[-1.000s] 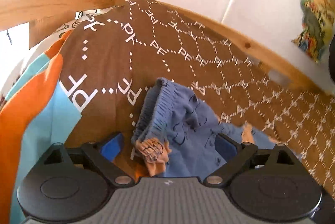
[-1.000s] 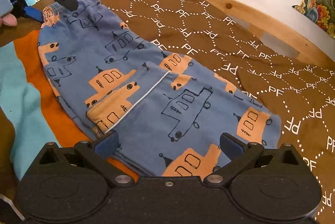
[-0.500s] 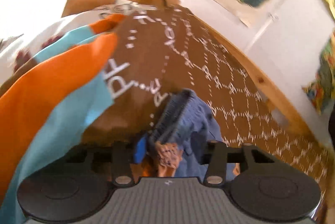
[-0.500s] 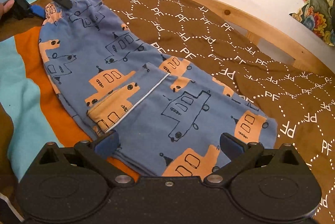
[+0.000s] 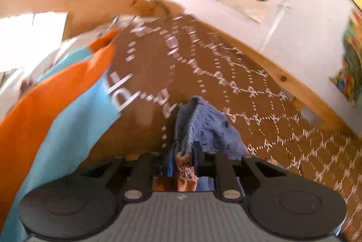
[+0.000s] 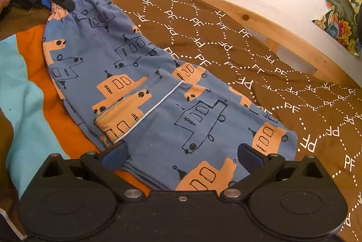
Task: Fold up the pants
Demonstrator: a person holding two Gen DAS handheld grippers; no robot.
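With my left gripper [image 5: 183, 165] clamped on the waistband, my right gripper [image 6: 181, 152] hangs spread apart.
Blue cotton pants with orange houses [image 6: 144, 83] lie flat — on the brown PF-patterned bedspread [image 6: 226, 43], near the wooden bed rail [image 6: 282, 31].

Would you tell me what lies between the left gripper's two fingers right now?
The bunched waistband corner of the pants sits between the fingers of the left gripper, which are closed on it. The left wrist view shows this; the right wrist view agrees.
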